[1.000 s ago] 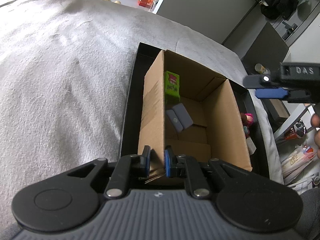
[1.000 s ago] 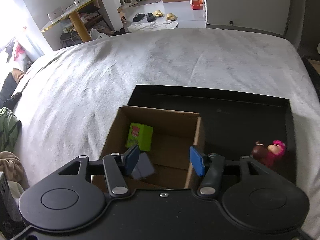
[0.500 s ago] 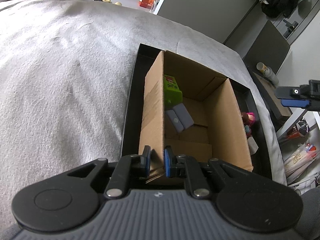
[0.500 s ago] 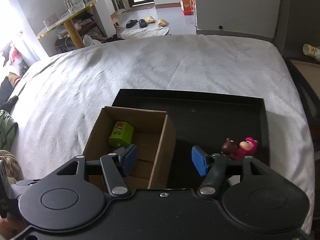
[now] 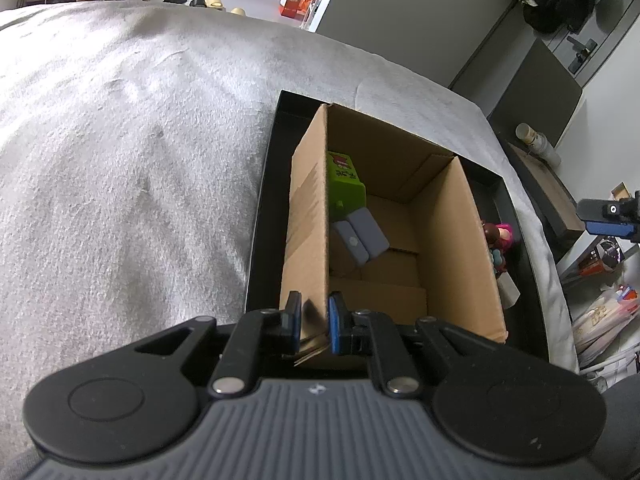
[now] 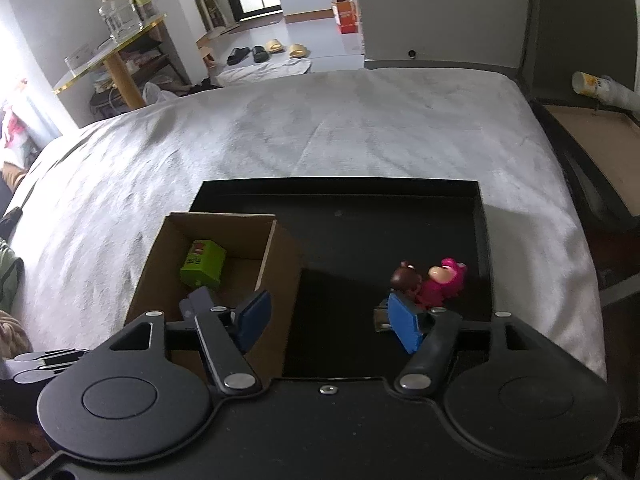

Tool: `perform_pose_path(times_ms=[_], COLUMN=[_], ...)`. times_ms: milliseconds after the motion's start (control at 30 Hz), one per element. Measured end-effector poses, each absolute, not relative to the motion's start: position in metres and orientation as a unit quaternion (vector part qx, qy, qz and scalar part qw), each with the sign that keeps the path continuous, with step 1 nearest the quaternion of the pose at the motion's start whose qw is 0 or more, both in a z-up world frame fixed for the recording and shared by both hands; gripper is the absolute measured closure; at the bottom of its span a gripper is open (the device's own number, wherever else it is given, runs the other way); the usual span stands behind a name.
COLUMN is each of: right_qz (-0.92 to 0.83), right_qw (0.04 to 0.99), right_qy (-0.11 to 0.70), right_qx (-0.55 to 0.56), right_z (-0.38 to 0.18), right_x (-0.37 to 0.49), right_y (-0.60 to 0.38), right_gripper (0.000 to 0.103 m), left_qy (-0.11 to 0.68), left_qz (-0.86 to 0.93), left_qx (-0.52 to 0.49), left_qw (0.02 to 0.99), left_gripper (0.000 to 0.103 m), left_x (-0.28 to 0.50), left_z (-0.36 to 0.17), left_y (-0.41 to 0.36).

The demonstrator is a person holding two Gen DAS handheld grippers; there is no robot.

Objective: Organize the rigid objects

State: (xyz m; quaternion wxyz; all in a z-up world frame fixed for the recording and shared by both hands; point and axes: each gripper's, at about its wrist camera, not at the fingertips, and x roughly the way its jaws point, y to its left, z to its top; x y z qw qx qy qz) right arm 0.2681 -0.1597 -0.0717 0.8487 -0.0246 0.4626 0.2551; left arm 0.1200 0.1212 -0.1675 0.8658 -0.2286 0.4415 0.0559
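The right gripper (image 6: 330, 322) moved rightward off the cardboard box (image 6: 280, 264); the pink figurine (image 6: 442, 284) (earlier far to its right) came just beyond its right finger, and the box slid under its left.

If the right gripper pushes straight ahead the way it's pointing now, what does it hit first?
Probably the bare floor of the black tray. The open right gripper aims between the cardboard box and the pink and brown figurines; depth is unclear, so its right finger may brush the figurines.

L hand-held gripper (image 5: 314, 322) clamped on cardboard box (image 5: 452, 236) wall
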Motion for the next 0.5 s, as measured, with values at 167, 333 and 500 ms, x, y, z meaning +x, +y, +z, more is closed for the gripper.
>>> perform_pose_path(times_ms=[167, 333, 500], right_qz=[0.245, 0.238, 0.231], right_qw=[0.849, 0.848, 0.847], right_qy=[0.469, 0.473, 0.478], right_qx=[-0.016, -0.012, -0.009], right_z=[-0.078, -0.084, -0.092], right_x=[0.271, 0.272, 0.275], right_y=[-0.173, -0.184, -0.194], right_gripper=[0.037, 0.036, 0.032], left_qy=[0.440, 0.440, 0.441], left_qz=[0.060, 0.062, 0.063], left_qx=[-0.226, -0.222, -0.221], left_qw=[0.867, 0.868, 0.868], left_gripper=[0.090, 0.090, 0.090], left_x=[0.119, 0.119, 0.119], left_z=[-0.166, -0.166, -0.166], left_y=[0.120, 0.119, 0.118])
